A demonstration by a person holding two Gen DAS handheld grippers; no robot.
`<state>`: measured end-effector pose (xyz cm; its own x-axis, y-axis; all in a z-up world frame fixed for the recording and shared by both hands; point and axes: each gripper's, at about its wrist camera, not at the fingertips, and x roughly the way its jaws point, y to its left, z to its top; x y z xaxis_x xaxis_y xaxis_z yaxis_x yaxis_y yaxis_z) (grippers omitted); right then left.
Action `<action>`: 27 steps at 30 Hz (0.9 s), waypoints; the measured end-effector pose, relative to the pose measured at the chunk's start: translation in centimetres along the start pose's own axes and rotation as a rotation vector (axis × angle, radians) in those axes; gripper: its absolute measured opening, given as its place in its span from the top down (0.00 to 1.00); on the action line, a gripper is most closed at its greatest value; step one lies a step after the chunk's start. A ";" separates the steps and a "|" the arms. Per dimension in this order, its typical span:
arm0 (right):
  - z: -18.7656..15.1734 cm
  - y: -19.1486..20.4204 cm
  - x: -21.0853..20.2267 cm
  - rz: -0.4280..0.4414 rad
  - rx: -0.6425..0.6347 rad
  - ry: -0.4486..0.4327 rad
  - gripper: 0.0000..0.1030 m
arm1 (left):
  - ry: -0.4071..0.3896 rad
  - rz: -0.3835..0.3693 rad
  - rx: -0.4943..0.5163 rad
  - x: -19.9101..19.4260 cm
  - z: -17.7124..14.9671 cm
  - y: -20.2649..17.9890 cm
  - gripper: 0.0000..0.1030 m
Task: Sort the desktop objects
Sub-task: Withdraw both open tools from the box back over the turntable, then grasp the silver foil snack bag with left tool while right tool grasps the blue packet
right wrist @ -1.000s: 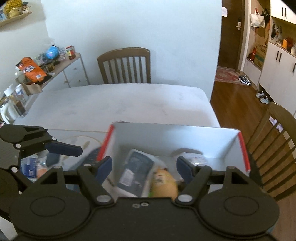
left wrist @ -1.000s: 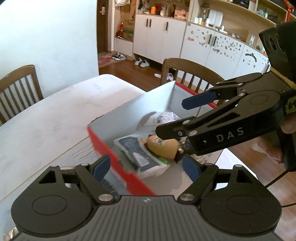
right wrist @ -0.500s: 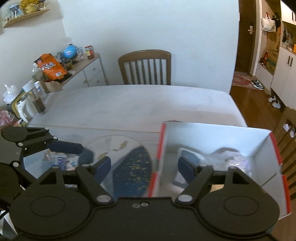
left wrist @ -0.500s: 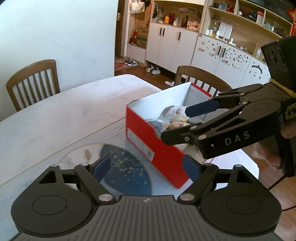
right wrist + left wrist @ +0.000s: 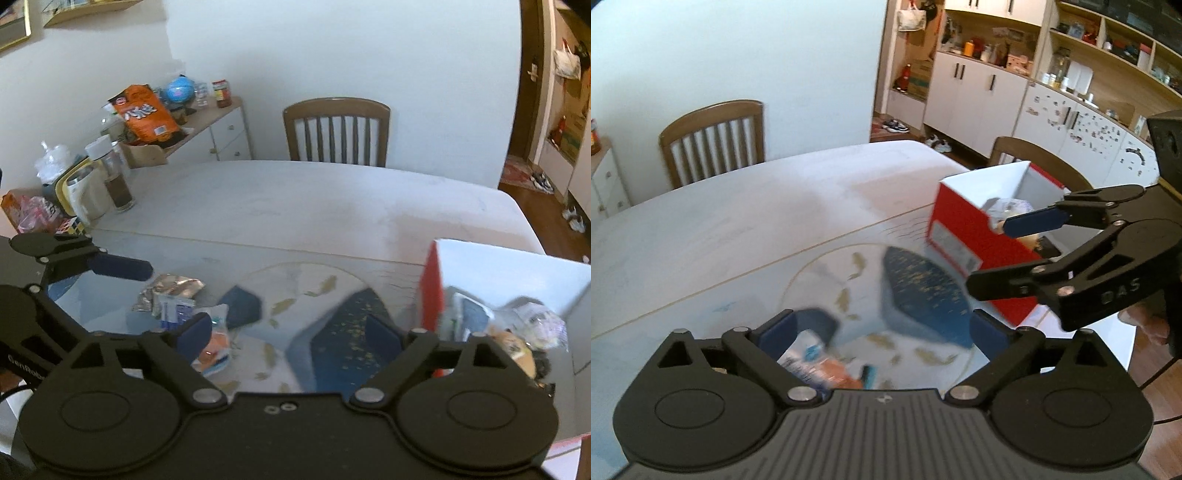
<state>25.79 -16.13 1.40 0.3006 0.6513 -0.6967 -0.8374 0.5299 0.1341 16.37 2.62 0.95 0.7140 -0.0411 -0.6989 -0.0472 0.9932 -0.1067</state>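
Observation:
A red and white box [image 5: 964, 236] [image 5: 432, 291] stands at the table's right and holds several packets [image 5: 532, 321]. Loose packets lie on the table's left: a crumpled foil one [image 5: 173, 288], a blue and white one [image 5: 175, 312] and an orange one [image 5: 214, 354] [image 5: 831, 373]. My left gripper [image 5: 882, 328] is open and empty above the blue and white packet [image 5: 799, 354]; it shows at the left of the right wrist view [image 5: 122, 267]. My right gripper [image 5: 291, 332] is open and empty over the patterned mat [image 5: 347, 339], left of the box; it shows at the right of the left wrist view [image 5: 1030, 240].
Wooden chairs [image 5: 336, 129] [image 5: 713, 140] stand at the far side and by the box. Jars and bottles [image 5: 110, 177] stand at the table's far left corner. A side cabinet [image 5: 207, 125] holds snacks. The table's right edge runs just past the box.
Both grippers have swung left, away from above the box towards the loose packets. The box has shifted to the right of both views. Both stay open and empty.

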 end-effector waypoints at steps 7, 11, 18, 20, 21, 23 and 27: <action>-0.1 3.0 1.5 0.018 0.012 0.002 0.11 | 0.008 0.041 -0.022 -1.4 -2.5 4.1 0.00; -0.2 4.8 2.4 0.028 0.004 0.013 0.11 | 0.031 0.070 -0.034 -1.5 -3.7 6.4 0.00; -0.6 7.5 4.0 0.045 -0.012 0.045 0.11 | 0.053 0.088 -0.013 -1.1 -5.1 9.4 0.00; -0.6 8.1 4.5 0.047 -0.019 0.055 0.11 | 0.059 0.093 0.001 -0.8 -5.4 10.0 0.00; -0.7 8.3 4.7 0.048 -0.021 0.060 0.12 | 0.059 0.096 0.013 -0.6 -5.6 10.3 0.00; -0.8 8.7 5.2 0.050 -0.023 0.074 0.12 | 0.064 0.103 0.035 0.0 -5.9 10.9 0.00; -1.2 9.6 6.1 0.055 -0.029 0.094 0.13 | 0.080 0.098 0.046 1.3 -6.4 12.4 0.00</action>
<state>19.02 -7.68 -2.44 0.2109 0.6246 -0.7519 -0.8645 0.4782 0.1547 12.26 14.19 -5.85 0.6495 0.0499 -0.7587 -0.0805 0.9967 -0.0034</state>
